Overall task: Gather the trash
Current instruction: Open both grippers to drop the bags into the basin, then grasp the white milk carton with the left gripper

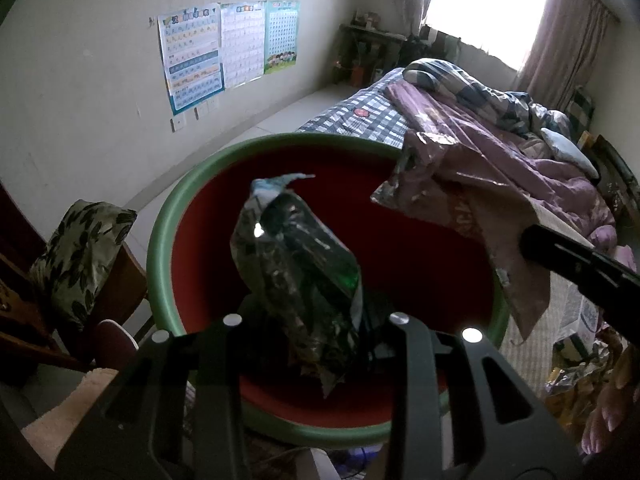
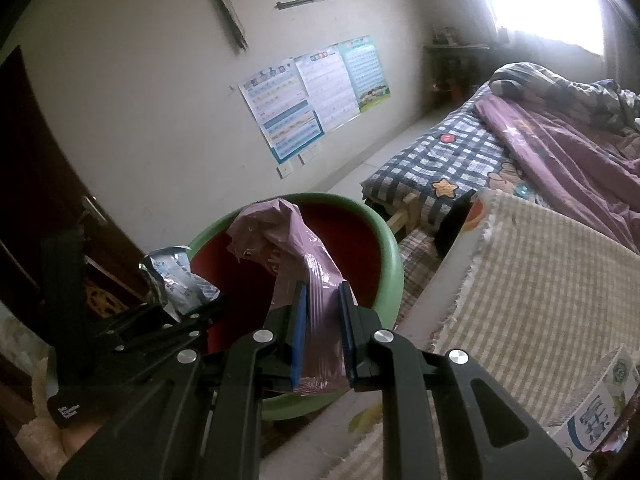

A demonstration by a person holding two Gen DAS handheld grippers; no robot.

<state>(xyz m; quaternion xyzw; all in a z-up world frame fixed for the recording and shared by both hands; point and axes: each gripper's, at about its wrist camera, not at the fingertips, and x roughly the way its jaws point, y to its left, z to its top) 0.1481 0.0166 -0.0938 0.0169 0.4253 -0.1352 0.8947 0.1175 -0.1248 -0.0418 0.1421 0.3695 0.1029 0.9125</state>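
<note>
While daylight floods the far window (image 1: 488, 4) | bed (image 2: 460, 160) right | green basin (image 1: 168, 220) near, red inside | left gripper (image 1: 316, 344) clenching dark foil wrapper (image 1: 296, 264) above basin | right gripper (image 2: 322, 328) clenching purple wrapper (image 2: 296, 248) over rim.
</note>
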